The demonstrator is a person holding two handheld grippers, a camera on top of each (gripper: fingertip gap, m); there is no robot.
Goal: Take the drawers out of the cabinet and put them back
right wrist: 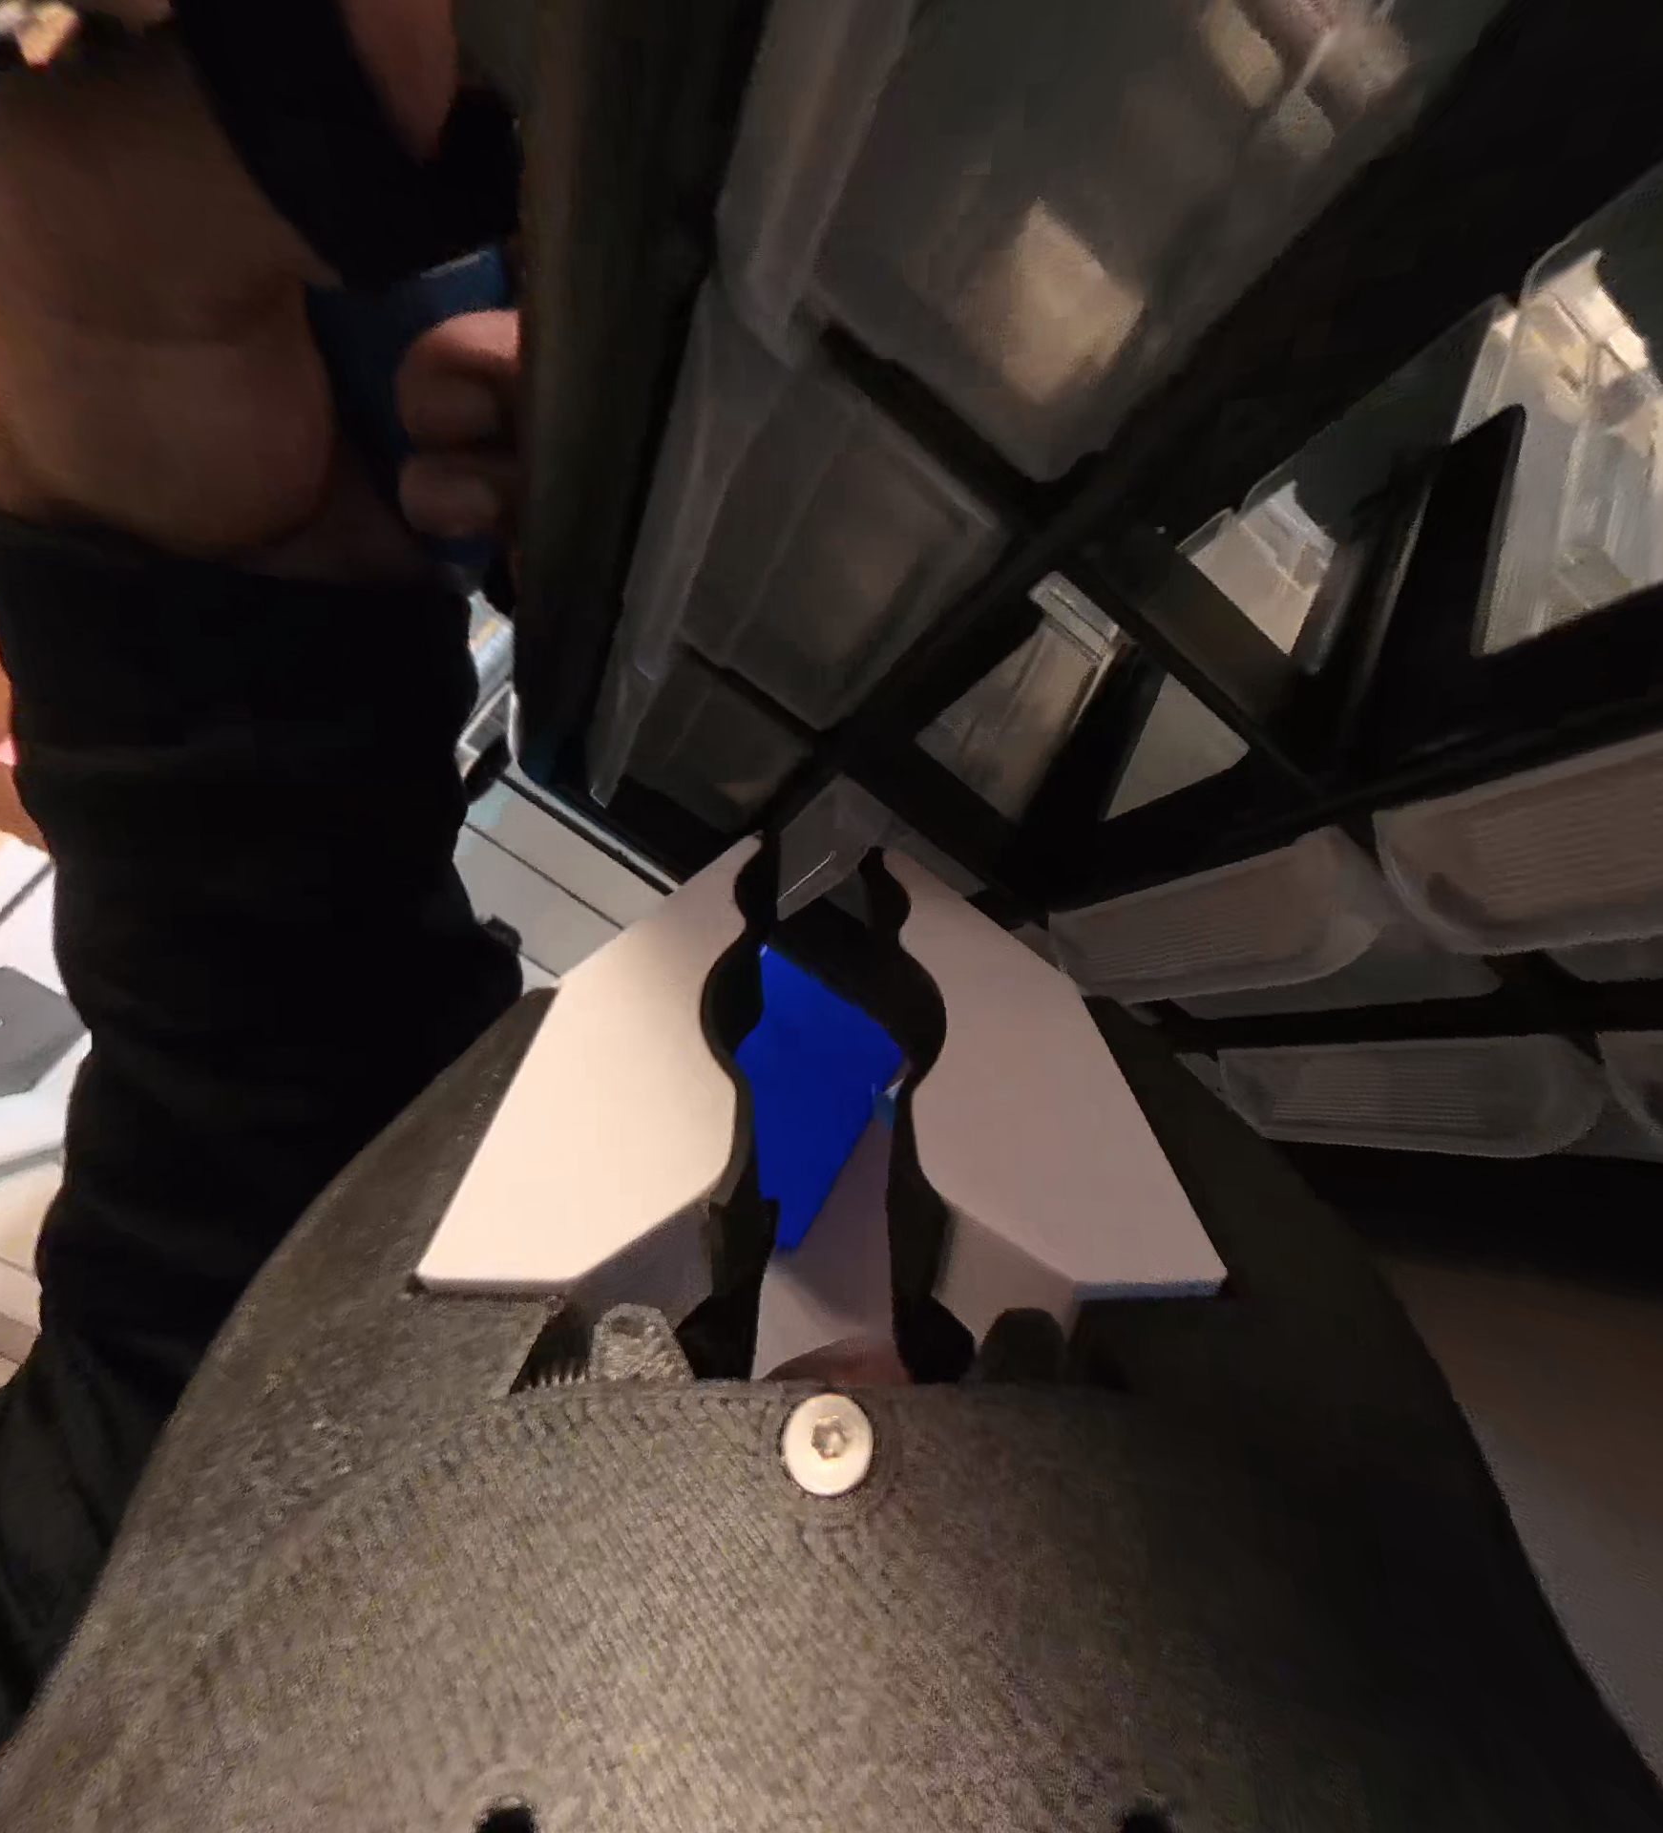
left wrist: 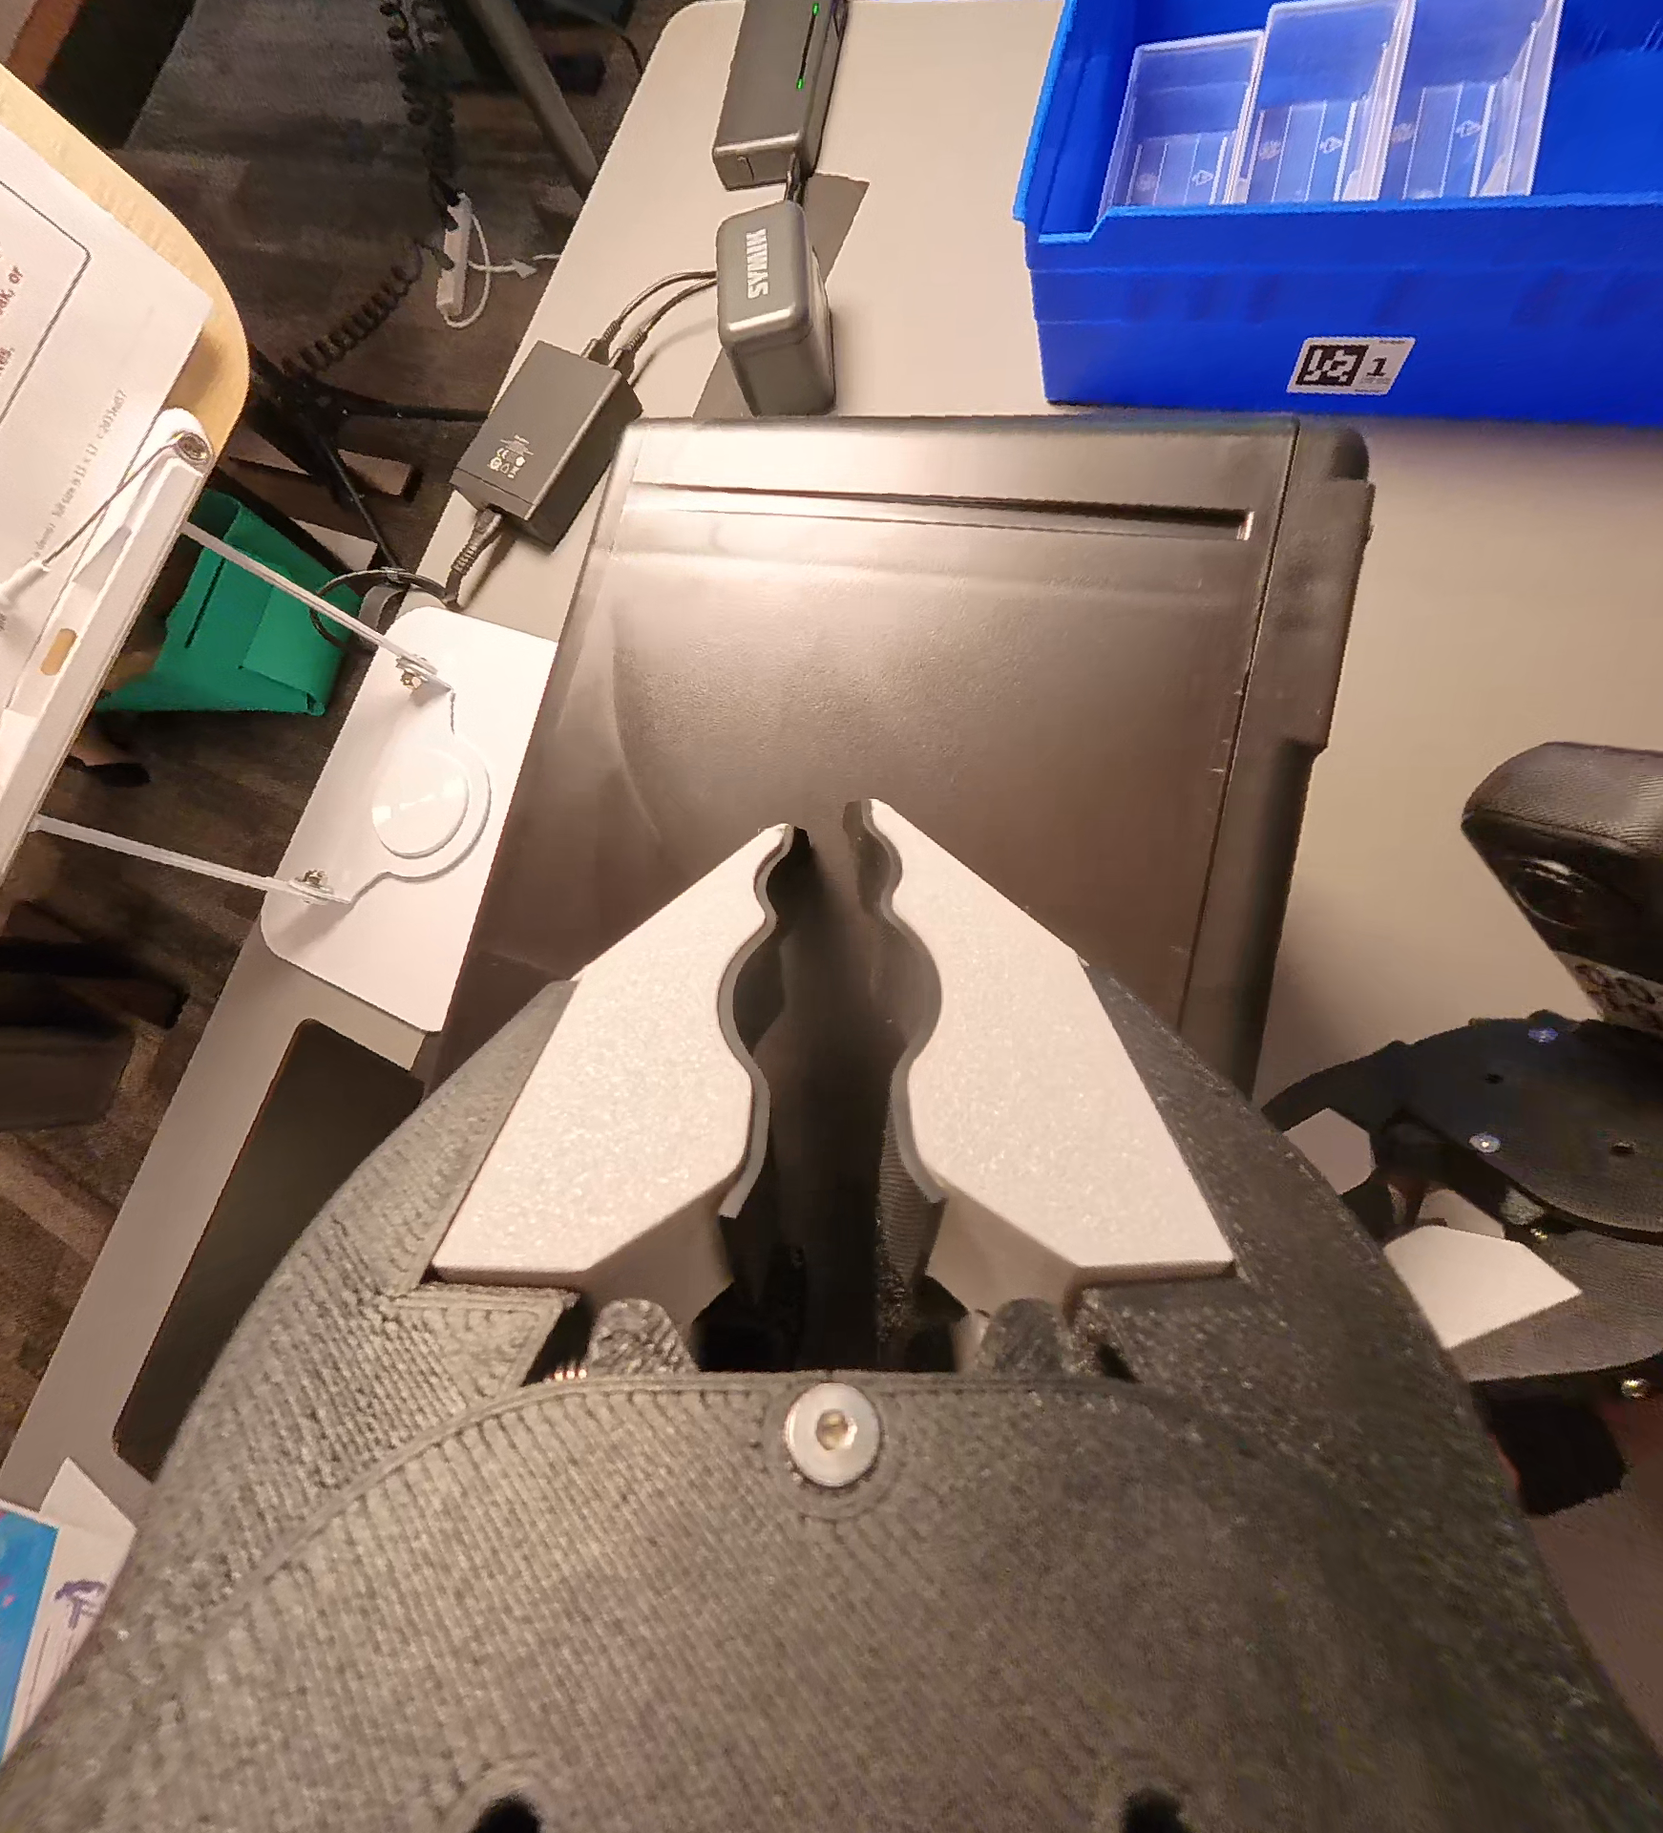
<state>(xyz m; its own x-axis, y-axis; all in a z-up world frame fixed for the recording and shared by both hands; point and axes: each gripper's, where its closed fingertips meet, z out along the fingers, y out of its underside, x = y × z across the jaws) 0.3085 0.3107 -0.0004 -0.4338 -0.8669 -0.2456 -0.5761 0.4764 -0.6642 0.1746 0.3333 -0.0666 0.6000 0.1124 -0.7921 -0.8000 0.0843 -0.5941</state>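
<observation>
Right tool (right wrist: 813, 853): nearest the lens, tips narrowed around a clear drawer's front tab (right wrist: 823, 858) at the cabinet face; pads look pressed on it, though motion blur softens the contact.
Left tool (left wrist: 826, 818): nearly pressed together, thin slit between tips, nothing in it; sits on or just above the cabinet's top panel, probably bracing it, contact not certain.
Cabinet (left wrist: 956, 645): black plastic frame on the grey surface (left wrist: 1502, 595), seen from above in the left view; grid of slots seen from the front in the right view.
Drawers (right wrist: 907, 536): small clear plastic trays, most seated in slots; at least one slot (right wrist: 1175, 734) looks empty.
Bin (left wrist: 1403, 298): blue, behind the cabinet, holds clear trays that look like removed drawers.
Handling: drawers likely light, stiff, smooth-walled and slippery; thin plastic could crack if squeezed hard.
Where to grip: front tab or lip, squarely, pull straight along the slot so it doesn't bind.
Risk: light cabinet may slide or tip with the pull; hold it down.
Person: hand (right wrist: 163, 327) and dark sleeve left of the cabinet in the right view.
</observation>
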